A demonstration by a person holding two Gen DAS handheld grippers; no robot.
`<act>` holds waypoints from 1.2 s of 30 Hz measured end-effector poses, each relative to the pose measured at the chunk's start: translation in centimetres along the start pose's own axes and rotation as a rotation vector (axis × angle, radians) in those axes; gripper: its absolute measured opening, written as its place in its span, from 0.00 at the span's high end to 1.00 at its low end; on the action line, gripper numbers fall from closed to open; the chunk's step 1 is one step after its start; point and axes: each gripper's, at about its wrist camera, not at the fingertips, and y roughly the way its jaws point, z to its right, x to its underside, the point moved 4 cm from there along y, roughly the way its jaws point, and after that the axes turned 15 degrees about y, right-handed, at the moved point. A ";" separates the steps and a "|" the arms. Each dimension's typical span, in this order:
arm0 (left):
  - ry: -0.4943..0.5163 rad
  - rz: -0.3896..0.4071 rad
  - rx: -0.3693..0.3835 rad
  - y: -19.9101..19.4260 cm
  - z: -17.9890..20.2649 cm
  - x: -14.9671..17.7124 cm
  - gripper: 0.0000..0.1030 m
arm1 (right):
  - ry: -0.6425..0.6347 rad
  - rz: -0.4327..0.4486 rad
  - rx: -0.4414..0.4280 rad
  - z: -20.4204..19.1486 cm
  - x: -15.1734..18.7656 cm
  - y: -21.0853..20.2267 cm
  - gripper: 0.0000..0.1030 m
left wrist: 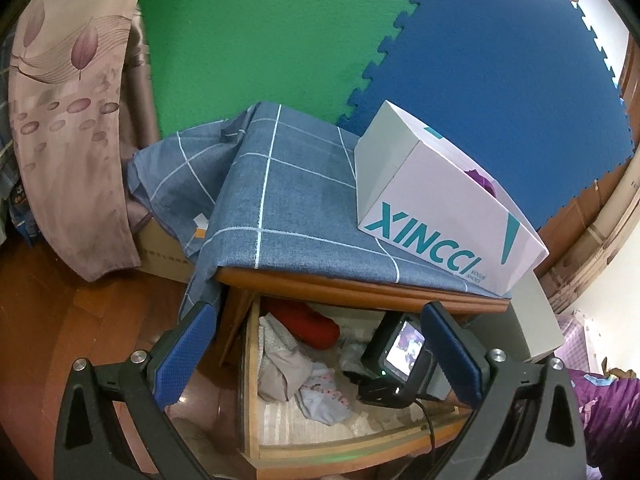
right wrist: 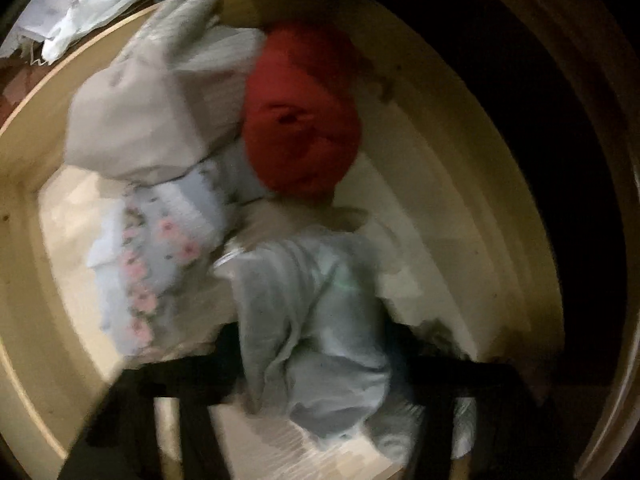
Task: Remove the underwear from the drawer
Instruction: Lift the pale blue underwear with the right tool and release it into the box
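Green and blue foam mats back a cloth-covered nightstand (left wrist: pixel 288 184) whose drawer (left wrist: pixel 252 380) stands open. Right tool (right wrist: pixel 316 364), reaching down into it, pinches grey underwear (right wrist: pixel 304 300) between its fingers. Left tool (left wrist: pixel 320 356) hovers open above the drawer's front.

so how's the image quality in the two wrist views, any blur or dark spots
Left wrist view: bright and sharp, strong fisheye bending of the drawer edges, glare at the top right corner. Right wrist view: dim and motion-blurred, black toward the right side, the red garment and grey garment smeared, the right claw barely readable.
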 end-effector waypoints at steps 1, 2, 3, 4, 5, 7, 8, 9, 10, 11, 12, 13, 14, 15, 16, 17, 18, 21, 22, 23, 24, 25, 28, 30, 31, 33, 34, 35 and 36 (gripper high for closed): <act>0.003 0.000 -0.001 0.0 0.1 0.0 0.02 | -0.015 -0.013 0.003 -0.3 0.2 -0.1 0.57; 0.004 -0.001 -0.003 0.0 0.1 0.0 0.02 | -0.009 -0.031 -0.014 -0.3 0.5 -0.4 0.59; 0.007 -0.003 -0.006 0.0 0.1 0.0 0.02 | 0.007 -0.044 -0.028 -0.2 0.5 -0.6 0.59; 0.010 -0.005 -0.007 0.1 0.2 0.0 0.02 | 0.022 -0.055 -0.039 -0.2 0.7 -0.8 0.60; 0.018 -0.007 -0.007 0.2 0.4 0.0 0.02 | 0.031 -0.064 -0.047 0.0 0.9 -1.2 0.60; 0.031 -0.011 -0.013 0.3 0.7 0.0 0.02 | 0.035 -0.060 -0.074 0.1 1.4 -2.6 0.60; 0.045 -0.015 -0.020 0.3 0.9 0.0 0.02 | 0.038 -0.052 -0.080 0.2 1.6 -3.5 0.60; 0.053 -0.016 -0.023 0.4 1.1 0.0 0.02 | 0.048 -0.046 -0.092 0.3 1.8 -4.6 0.60; 0.067 -0.017 -0.026 0.5 1.4 0.0 0.02 | 0.059 -0.032 -0.107 0.5 1.9 -5.6 0.60; 0.083 -0.017 -0.030 0.5 1.7 0.0 0.02 | 0.066 -0.016 -0.117 0.7 2.0 -6.7 0.60; 0.100 -0.019 -0.035 0.6 2.1 0.0 0.02 | 0.077 0.005 -0.129 0.7 2.1 -8.1 0.60; 0.110 -0.022 -0.036 0.7 2.3 -0.1 0.02 | 0.088 0.020 -0.141 0.8 2.3 -9.3 0.60; 0.125 -0.028 -0.037 0.9 2.6 0.0 0.02 | 0.100 0.039 -0.149 0.7 2.7 -10.4 0.60; 0.135 -0.033 -0.037 1.0 2.8 0.0 0.02 | 0.114 0.067 -0.161 0.8 2.9 -12.1 0.60; 0.148 -0.041 -0.039 1.1 3.1 0.1 0.02 | 0.123 0.081 -0.169 1.2 3.4 -12.9 0.60; 0.155 -0.045 -0.042 1.2 3.2 0.1 0.02 | 0.134 0.100 -0.180 1.4 4.0 -14.0 0.60; 0.161 -0.047 -0.045 1.3 3.3 0.1 0.02 | 0.149 0.124 -0.190 1.4 4.4 -15.5 0.60; 0.176 -0.054 -0.053 1.5 3.7 0.2 0.02 | 0.186 0.186 -0.217 1.2 5.6 -19.4 0.60; 0.177 -0.057 -0.055 1.6 3.7 0.2 0.02 | 0.198 0.210 -0.224 1.4 5.9 -20.9 0.60; 0.178 -0.063 -0.059 1.7 3.7 0.2 0.02 | 0.207 0.226 -0.229 1.9 6.2 -22.2 0.60; 0.178 -0.067 -0.062 1.8 3.8 0.3 0.02 | 0.222 0.249 -0.241 1.8 6.4 -23.5 0.60; 0.177 -0.070 -0.064 1.8 3.8 0.3 0.02 | 0.234 0.270 -0.250 1.8 6.6 -24.9 0.60; 0.177 -0.074 -0.066 2.0 3.8 0.3 0.02 | 0.268 0.342 -0.263 2.8 7.0 -29.0 0.60; 0.179 -0.073 -0.068 1.9 3.8 0.3 0.02 | 0.295 0.391 -0.267 3.8 7.1 -31.4 0.60; 0.183 -0.073 -0.069 1.9 3.9 0.3 0.02 | 0.311 0.414 -0.270 4.5 7.0 -32.8 0.60; 0.188 -0.074 -0.071 2.0 4.0 0.3 0.02 | 0.351 0.469 -0.273 6.1 6.9 -35.4 0.60; 0.192 -0.075 -0.073 2.0 4.0 0.3 0.02 | 0.370 0.491 -0.276 6.8 6.7 -36.5 0.60; 0.199 -0.077 -0.077 2.0 4.1 0.3 0.02 | 0.383 0.507 -0.276 7.5 6.7 -37.1 0.60; 0.205 -0.077 -0.079 2.0 4.2 0.4 0.02 | 0.402 0.533 -0.269 8.6 6.4 -38.1 0.60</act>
